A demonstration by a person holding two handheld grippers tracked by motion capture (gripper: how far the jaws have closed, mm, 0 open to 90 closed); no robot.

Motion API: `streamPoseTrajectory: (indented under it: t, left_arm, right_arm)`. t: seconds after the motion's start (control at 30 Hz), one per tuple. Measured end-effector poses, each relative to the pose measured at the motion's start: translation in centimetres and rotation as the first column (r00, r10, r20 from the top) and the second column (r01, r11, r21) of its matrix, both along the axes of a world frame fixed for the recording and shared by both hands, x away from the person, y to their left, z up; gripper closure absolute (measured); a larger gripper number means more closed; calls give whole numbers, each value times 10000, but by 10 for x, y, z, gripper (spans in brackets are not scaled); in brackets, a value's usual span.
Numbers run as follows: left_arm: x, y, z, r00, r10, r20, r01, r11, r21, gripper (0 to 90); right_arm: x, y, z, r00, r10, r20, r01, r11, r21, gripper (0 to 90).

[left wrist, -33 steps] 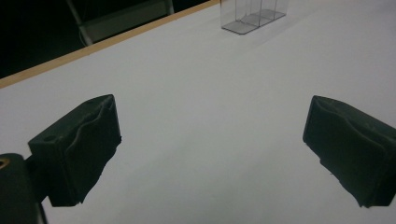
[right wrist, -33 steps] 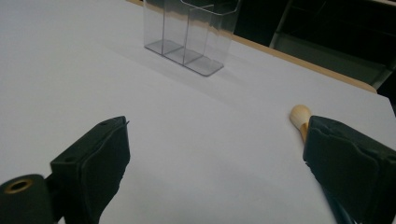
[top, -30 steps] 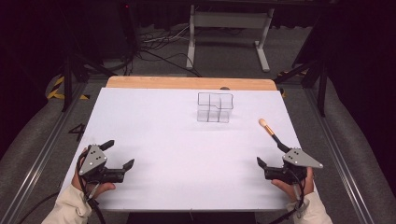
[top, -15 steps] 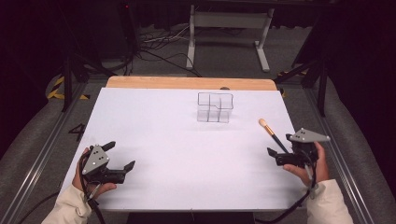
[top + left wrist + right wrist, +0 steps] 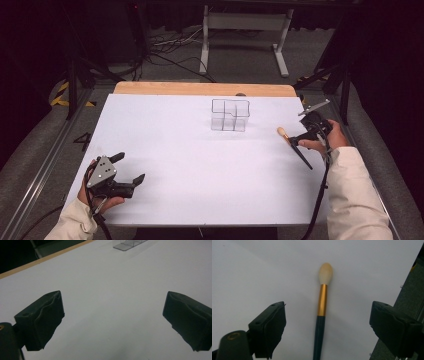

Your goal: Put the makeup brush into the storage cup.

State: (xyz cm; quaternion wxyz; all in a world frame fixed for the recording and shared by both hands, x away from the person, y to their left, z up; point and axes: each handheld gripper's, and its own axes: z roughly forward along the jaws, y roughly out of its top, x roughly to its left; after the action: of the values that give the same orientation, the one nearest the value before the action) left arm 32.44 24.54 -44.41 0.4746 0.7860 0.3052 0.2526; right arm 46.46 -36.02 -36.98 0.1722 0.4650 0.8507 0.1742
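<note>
- clear plastic organiser (image 5: 230, 114) with several compartments stands upper centre of the high view, on the white table top (image 5: 190, 165); seen again at the top edge of the left gripper view (image 5: 128, 243); well apart from both grippers; nothing lies between it and either one
- makeup brush (image 5: 294, 146) lies flat on the white surface at the right of the high view; pale bristle tip toward the organiser, dark handle running down-right; gold ferrule between tip and handle
- right gripper (image 5: 306, 135) sits right of centre in the high view, just over the brush, held by the person's right hand (image 5: 327, 140); jaws spread wide
- in the right gripper view the brush (image 5: 322, 312) runs up the middle of the frame, between the two black jaws, touching neither; tip at upper centre, handle leaving the bottom edge; gripper (image 5: 327, 327) wide apart around it
- left gripper (image 5: 131, 170) in the lower left of the high view, held by the left hand (image 5: 100, 197); jaws apart, nothing between them; grey three-cornered plate on top
- left gripper view: gripper (image 5: 112, 320) open over bare white surface
- wooden strip (image 5: 205, 89) along the table's far edge; grey padded borders on both sides; dark room behind, with cables (image 5: 165, 50) on the floor and a white metal frame (image 5: 245, 30) at top centre
</note>
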Motion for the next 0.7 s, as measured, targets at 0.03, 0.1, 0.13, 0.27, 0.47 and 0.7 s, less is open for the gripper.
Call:
streamPoseTrajectory:
  t: [0.03,0.1,0.13,0.27,0.47,0.7]
  left_arm:
    - [0,0,0,10000,-39,-5,39,10000,34,42]
    - [1,0,-1,10000,-48,22,48,10000,78,42]
    - [1,0,-1,10000,-61,0,61,10000,49,42]
    - [0,1,-1,9999,-86,-59,86,10000,2,42]
    - [1,1,-1,9999,-86,-88,86,10000,-10,42]
    - [2,-1,-3,9995,-208,-226,209,9998,43,51]
  right_arm:
    - [5,0,-3,9997,-43,-234,41,10000,-64,144]
    - [15,4,-10,9974,21,-716,-49,9992,-387,144]
    - [17,6,-13,9961,34,-881,-87,9982,-598,144]
    - [30,9,-28,9878,-65,-1553,-101,9944,-1057,195]
    - [40,7,-43,9745,-332,-2221,105,9946,-1028,376]
    - [49,3,-44,9717,-515,-2306,498,9987,-130,641]
